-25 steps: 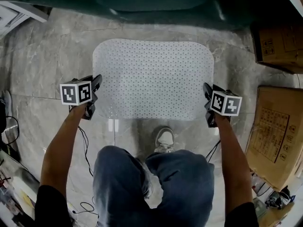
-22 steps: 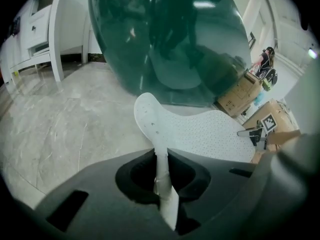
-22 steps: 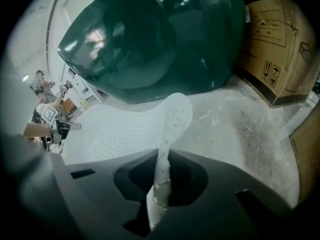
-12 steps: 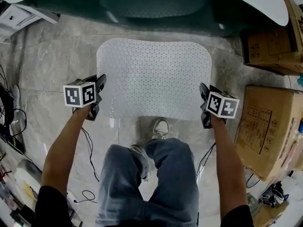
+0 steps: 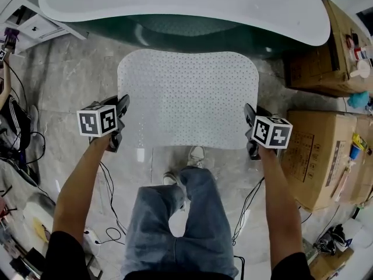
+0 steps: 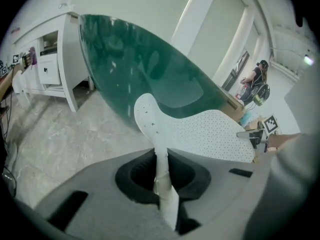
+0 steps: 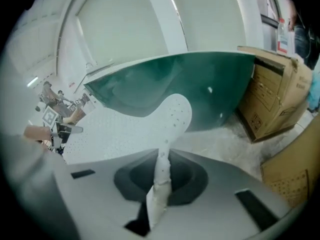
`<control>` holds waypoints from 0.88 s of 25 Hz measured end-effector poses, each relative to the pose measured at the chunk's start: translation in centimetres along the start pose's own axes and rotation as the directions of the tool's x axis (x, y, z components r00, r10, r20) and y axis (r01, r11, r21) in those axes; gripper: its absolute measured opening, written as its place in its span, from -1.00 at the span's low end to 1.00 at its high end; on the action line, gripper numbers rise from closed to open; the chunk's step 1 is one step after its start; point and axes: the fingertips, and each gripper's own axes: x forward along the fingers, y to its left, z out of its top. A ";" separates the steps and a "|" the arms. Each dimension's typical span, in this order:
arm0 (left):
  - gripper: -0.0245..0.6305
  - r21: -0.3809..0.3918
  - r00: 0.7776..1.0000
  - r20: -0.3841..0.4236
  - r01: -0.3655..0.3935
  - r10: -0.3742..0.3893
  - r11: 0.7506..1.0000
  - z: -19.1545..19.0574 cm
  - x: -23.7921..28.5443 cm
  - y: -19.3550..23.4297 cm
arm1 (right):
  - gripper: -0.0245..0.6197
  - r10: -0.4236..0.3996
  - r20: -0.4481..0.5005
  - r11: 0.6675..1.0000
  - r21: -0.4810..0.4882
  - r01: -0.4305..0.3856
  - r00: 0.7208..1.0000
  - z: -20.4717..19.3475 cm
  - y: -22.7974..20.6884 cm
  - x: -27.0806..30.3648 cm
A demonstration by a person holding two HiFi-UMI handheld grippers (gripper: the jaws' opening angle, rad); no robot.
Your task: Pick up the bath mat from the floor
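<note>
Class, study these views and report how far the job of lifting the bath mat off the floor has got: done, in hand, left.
Done: the left gripper and right gripper are each shut on a side edge of the bath mat.
In hand: the mat is stretched flat between them, apparently clear of the floor in front of the tub.
Left: little, perhaps carrying it away. No put-down spot shows.

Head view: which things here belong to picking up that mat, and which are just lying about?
Part of the job:
- bath mat, white and dotted
- left gripper, jaws shut on the mat's left edge
- right gripper, jaws shut on its right edge

Just lying about:
- cardboard boxes
- cables on the floor
- green tub with a white rim
- white cabinet
</note>
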 end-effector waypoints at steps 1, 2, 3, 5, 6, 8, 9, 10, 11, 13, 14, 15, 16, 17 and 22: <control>-0.81 0.001 1.000 0.008 0.001 -0.001 1.000 0.7 -1.0 -0.5 | -0.85 -0.001 0.004 1.000 -0.006 0.001 1.000 0.7 0.3 -1.0; -0.81 0.001 1.000 0.016 0.003 -0.003 1.000 1.4 -2.1 -0.9 | -0.85 -0.001 0.009 1.000 -0.011 0.002 1.000 1.4 0.7 -2.0; -0.81 -0.001 1.000 0.026 0.005 -0.005 1.000 2.1 -3.2 -1.3 | -0.85 -0.002 0.015 1.000 -0.014 0.002 1.000 2.1 1.1 -3.0; -0.81 -0.006 0.999 0.046 0.004 -0.004 1.000 3.4 -5.3 -2.1 | -0.85 -0.001 0.028 1.000 -0.015 0.002 1.000 3.5 2.0 -4.9; -0.81 -0.006 0.998 0.055 0.003 -0.003 1.000 4.1 -6.4 -2.4 | -0.85 -0.001 0.034 1.000 -0.015 0.002 0.999 4.2 2.4 -5.9; -0.81 0.002 0.998 0.069 0.000 0.000 1.000 5.3 -8.6 -3.2 | -0.85 -0.001 0.049 1.000 -0.018 0.002 0.999 5.5 3.4 -8.0; -0.81 0.007 0.997 0.077 -0.002 0.002 1.000 5.9 -9.7 -3.5 | -0.85 -0.001 0.059 1.000 -0.021 0.002 0.998 6.2 3.9 -9.0; -0.81 0.010 0.996 0.087 -0.005 0.004 1.000 6.5 -10.9 -3.9 | -0.85 0.000 0.071 1.000 -0.022 0.001 0.997 7.0 4.4 -10.0; -0.81 0.011 0.995 0.099 -0.008 0.007 1.000 7.2 -12.0 -4.2 | -0.85 0.002 0.084 1.000 -0.024 0.000 0.996 7.8 4.9 -11.1; -0.81 0.012 0.993 0.120 -0.014 0.012 1.000 8.4 -14.5 -4.9 | -0.85 0.005 0.105 1.000 -0.027 -0.002 0.994 9.2 5.9 -13.2; -0.81 0.016 0.991 0.129 -0.016 0.014 1.000 8.9 -15.7 -5.4 | -0.85 0.005 0.115 1.000 -0.030 -0.001 0.993 9.9 6.4 -14.3; -0.81 0.022 0.990 0.138 -0.020 0.016 1.000 9.5 -16.9 -5.8 | -0.85 0.005 0.125 0.999 -0.035 0.000 0.992 10.5 6.8 -15.4; -0.81 0.029 0.989 0.148 -0.024 0.019 0.999 10.1 -18.0 -6.2 | -0.85 0.004 0.138 0.999 -0.039 0.001 0.990 11.2 7.3 -16.5; -0.81 0.035 0.987 0.159 -0.028 0.022 0.999 10.7 -19.1 -6.6 | -0.85 0.004 0.151 0.999 -0.041 0.002 0.989 11.9 7.7 -17.6; -0.81 0.054 0.974 0.228 -0.024 0.011 0.998 14.5 -24.0 -9.2 | -0.85 -0.007 0.228 0.999 -0.045 0.017 0.974 15.3 9.4 -23.3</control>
